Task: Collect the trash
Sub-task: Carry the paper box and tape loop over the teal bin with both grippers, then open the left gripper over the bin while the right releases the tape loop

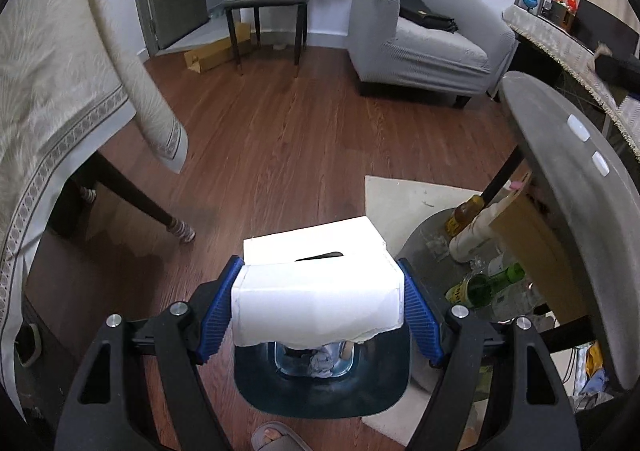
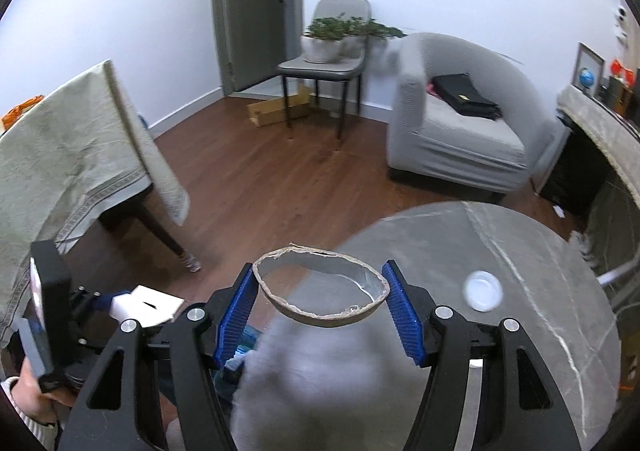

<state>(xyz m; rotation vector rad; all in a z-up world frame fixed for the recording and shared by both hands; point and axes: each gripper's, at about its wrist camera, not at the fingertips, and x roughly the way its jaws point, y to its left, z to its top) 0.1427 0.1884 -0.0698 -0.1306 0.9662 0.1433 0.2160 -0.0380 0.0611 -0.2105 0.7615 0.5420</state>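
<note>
I have the left gripper (image 1: 318, 309) pinching the tissue box (image 1: 316, 291) above the bin (image 1: 320, 383) for dropping; my right gripper (image 2: 320, 301) squeezes a torn tube (image 2: 320, 287) over the counter (image 2: 500, 251)

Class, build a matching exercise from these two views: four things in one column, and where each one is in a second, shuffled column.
Things:
1. white tissue box
2. squashed cardboard tube
3. black bag
4. white lid

Places:
A. on the grey armchair
B. between the right gripper's fingers
C. lying on the round grey table
D. between the left gripper's fingers

Pairs: 1-D, 2-B, 3-A, 4-C
</note>
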